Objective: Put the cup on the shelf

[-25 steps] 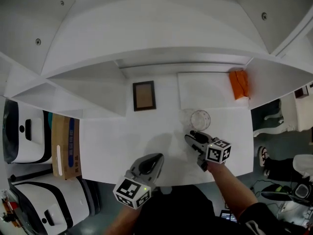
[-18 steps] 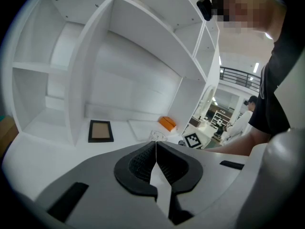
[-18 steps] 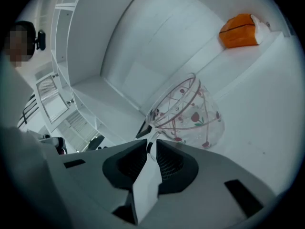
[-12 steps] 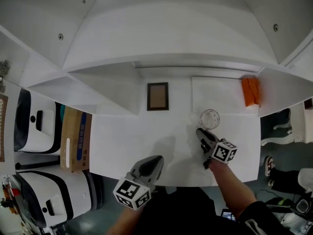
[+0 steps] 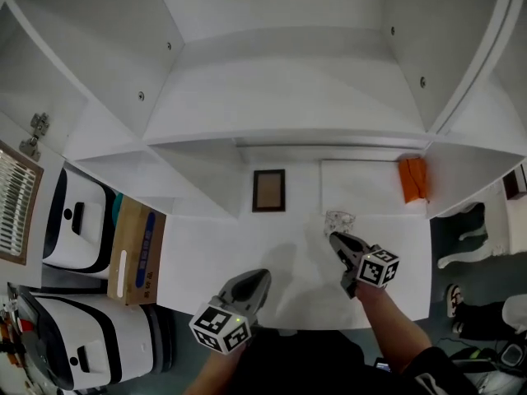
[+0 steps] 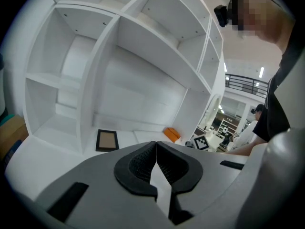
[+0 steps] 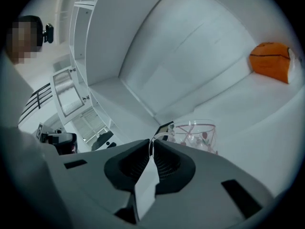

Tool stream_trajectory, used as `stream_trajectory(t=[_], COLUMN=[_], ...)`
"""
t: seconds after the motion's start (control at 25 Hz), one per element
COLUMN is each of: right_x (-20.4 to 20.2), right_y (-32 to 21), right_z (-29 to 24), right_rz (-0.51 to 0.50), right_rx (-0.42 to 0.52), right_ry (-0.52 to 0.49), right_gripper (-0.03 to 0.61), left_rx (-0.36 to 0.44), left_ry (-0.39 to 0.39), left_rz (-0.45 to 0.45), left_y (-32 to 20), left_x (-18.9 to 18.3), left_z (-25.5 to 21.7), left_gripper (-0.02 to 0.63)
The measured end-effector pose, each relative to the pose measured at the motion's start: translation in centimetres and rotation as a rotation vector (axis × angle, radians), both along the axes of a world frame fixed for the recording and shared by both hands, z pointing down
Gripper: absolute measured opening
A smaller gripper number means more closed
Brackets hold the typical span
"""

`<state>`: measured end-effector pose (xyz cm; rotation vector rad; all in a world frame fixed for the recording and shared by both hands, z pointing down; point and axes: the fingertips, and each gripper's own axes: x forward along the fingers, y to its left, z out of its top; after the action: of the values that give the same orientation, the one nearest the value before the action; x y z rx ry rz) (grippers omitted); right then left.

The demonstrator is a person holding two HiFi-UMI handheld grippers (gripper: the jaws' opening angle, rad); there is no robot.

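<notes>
A clear glass cup (image 5: 338,220) with a red flower print stands on the white table (image 5: 214,245) below the shelf unit (image 5: 288,97). In the right gripper view the cup (image 7: 194,134) sits just right of the jaw tips, and its thin rim runs in between them. My right gripper (image 5: 336,239) is closing, its jaws (image 7: 152,144) nearly together on that glass edge. My left gripper (image 5: 251,282) hovers at the table's near edge, shut with nothing in it (image 6: 156,149).
A dark picture frame (image 5: 268,190) lies under the lowest shelf, with an orange cloth-like thing (image 5: 412,178) at the far right. A cardboard box (image 5: 136,253) and white machines (image 5: 78,229) stand left of the table. Open shelf compartments (image 6: 71,56) rise behind.
My right gripper's jaws went from wide apart to nearly together at the cup's rim. The head view tilted up and shows more of the shelves. The left gripper stayed put.
</notes>
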<state>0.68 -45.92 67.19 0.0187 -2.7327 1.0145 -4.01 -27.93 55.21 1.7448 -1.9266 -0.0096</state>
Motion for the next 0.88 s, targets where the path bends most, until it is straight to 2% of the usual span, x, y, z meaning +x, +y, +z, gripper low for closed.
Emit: stream_trajectory(t=[0.28, 0.6, 0.76, 0.88], right_x=[1.4, 2.3, 2.0, 1.4], right_y=[3.1, 5.1, 6.9, 8.6], right_z=[-2.3, -7.8, -10.7, -13.1], right_rz=[-0.090, -0.148, -0.167, -0.167], right_rx=[0.056, 0.159, 0.206, 0.257], right_ry=[0.008, -0.060, -0.096, -0.116], right_gripper=[0.032, 0.032, 0.032, 0.033], left_rx=[0.053, 0.091, 0.101, 0.116], left_ry=[-0.002, 0.016, 0.018, -0.001], left_rz=[-0.015, -0.031, 0.002, 0.029], left_y=[-0.9, 0.4, 1.4, 2.3], left_x=[-0.5, 0.1, 0.1, -1.3], left_z=[-1.5, -2.9, -3.0, -3.7], left_gripper=[0.015, 0.015, 0.015, 0.015])
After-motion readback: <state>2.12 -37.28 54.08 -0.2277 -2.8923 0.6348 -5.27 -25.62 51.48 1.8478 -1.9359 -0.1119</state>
